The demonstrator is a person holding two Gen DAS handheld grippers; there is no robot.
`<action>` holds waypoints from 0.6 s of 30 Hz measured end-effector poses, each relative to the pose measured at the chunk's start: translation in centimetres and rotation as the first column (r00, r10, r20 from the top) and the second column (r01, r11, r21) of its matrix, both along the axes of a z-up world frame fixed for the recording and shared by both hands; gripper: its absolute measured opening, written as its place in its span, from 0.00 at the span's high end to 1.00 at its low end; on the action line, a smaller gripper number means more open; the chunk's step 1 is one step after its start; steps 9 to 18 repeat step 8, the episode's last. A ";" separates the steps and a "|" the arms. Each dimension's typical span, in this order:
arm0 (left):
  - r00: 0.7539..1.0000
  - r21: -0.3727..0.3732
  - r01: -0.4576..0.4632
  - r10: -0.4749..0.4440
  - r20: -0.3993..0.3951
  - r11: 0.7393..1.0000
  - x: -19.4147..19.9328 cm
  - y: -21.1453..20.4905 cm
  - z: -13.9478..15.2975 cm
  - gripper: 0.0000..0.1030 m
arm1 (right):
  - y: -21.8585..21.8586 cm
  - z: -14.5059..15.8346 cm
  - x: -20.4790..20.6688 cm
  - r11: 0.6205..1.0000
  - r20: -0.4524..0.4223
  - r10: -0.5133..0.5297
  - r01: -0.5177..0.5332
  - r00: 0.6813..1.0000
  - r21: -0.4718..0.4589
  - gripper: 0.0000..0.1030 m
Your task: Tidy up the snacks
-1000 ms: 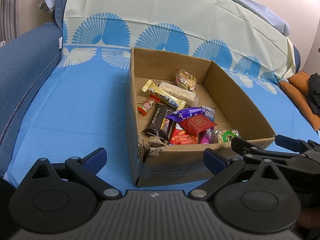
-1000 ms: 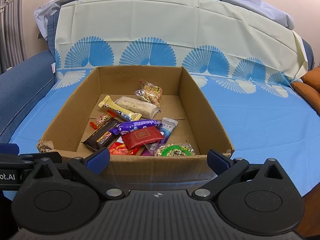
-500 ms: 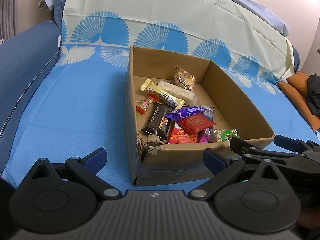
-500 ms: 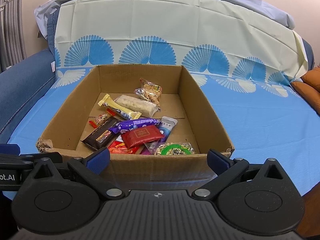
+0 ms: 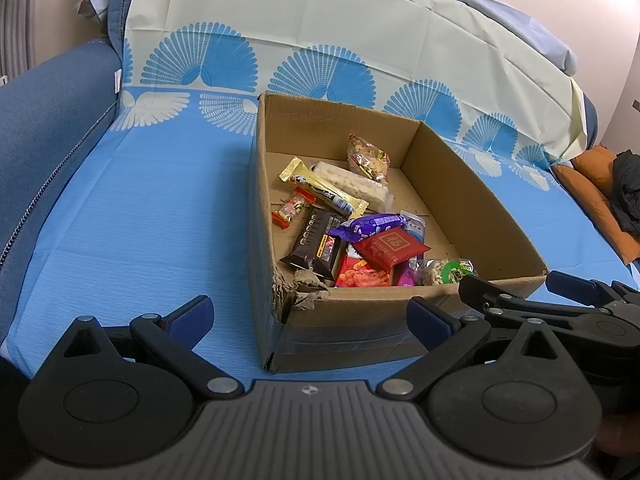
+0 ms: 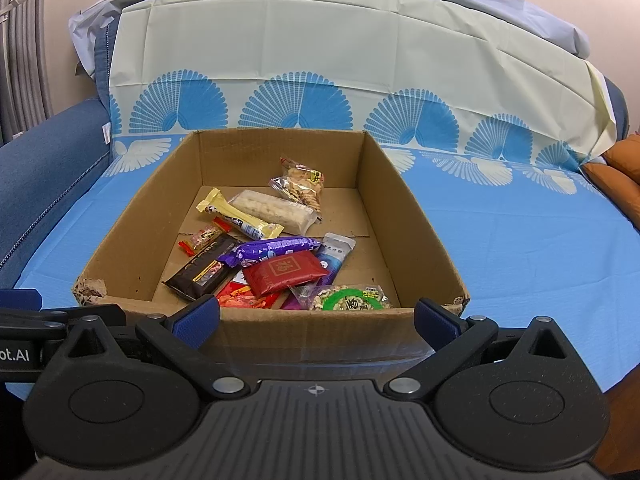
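Cardboard box (image 6: 416, 216) of snacks (image 6: 280, 248) is seen on the blue sheet (image 5: 140, 208), just beyond both claws; left claw (image 5: 310, 318) and right claw (image 6: 316, 318) are held apart, empty.

A brown cardboard box (image 6: 408, 216) sits on a blue cloth (image 6: 500, 240) printed with white-and-blue fans.

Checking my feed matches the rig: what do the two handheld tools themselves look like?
Both look alike: matte black plastic, a ribbed grey-black body, two round discs and silver pivot pins on angular linkage arms, ending in dark blue padded fingertips. This holds for the left tool and the right tool. White lettering ending "ot.AI" marks the left tool's side. No cables or sleeves visible.
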State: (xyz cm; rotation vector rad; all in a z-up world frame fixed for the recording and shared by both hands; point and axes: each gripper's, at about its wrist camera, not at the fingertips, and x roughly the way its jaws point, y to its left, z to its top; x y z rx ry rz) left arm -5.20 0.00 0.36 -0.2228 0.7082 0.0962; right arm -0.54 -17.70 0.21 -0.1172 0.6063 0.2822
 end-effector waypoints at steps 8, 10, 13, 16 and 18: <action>1.000 -0.002 0.002 -0.002 0.007 1.000 0.0 -0.1 0.0 0.00 | 0.0 0.0 0.0 1.000 0.000 0.000 0.000 1.000 -0.001 0.01; 1.000 -0.002 0.002 -0.002 0.007 1.000 0.0 -0.1 0.0 0.00 | 0.0 0.0 0.0 1.000 0.000 0.000 0.000 1.000 -0.001 0.01; 1.000 -0.002 0.002 -0.002 0.007 1.000 0.0 -0.1 0.0 0.00 | 0.0 0.0 0.0 1.000 0.000 0.000 0.000 1.000 -0.001 0.01; 1.000 -0.002 0.002 -0.002 0.007 1.000 0.0 -0.1 0.0 0.00 | 0.0 0.0 0.0 1.000 0.000 0.000 0.000 1.000 -0.001 0.01; 1.000 -0.002 0.002 -0.002 0.007 1.000 0.0 -0.1 0.0 0.00 | 0.0 0.0 0.0 1.000 0.000 0.000 0.000 1.000 -0.001 0.01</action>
